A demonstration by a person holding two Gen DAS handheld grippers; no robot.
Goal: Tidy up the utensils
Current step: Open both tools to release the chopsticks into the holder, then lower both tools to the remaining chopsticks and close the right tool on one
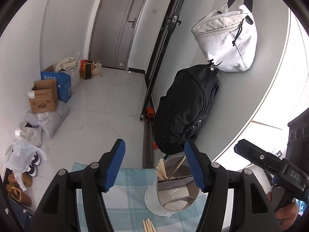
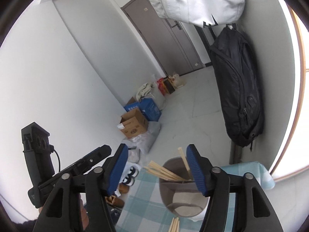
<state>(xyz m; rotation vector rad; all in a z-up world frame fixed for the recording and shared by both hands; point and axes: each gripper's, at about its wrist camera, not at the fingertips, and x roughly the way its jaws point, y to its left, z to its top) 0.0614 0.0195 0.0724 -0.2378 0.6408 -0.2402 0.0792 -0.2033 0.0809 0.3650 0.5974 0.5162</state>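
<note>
Several chopsticks (image 2: 164, 171) stand in the holder (image 1: 171, 195); more lie on the table (image 1: 127, 185) (both hand-held grippers (image 1: 154, 166) (image 2: 157, 167) gape empty).

White walls (image 1: 63, 29), pale tiled floor (image 1: 108, 100)

Bright daylight glare at right; sharp, edges fisheye-warped.

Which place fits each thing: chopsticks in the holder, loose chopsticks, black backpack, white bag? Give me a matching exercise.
Things:
1. chopsticks in the holder
2. loose chopsticks
3. black backpack
4. white bag

Places:
A. hanging highest on the wall
B. flat on the checked cloth
C. standing in the white utensil holder
D. hanging below the white bag

Pairs: 1-C, 2-B, 3-D, 4-A
</note>
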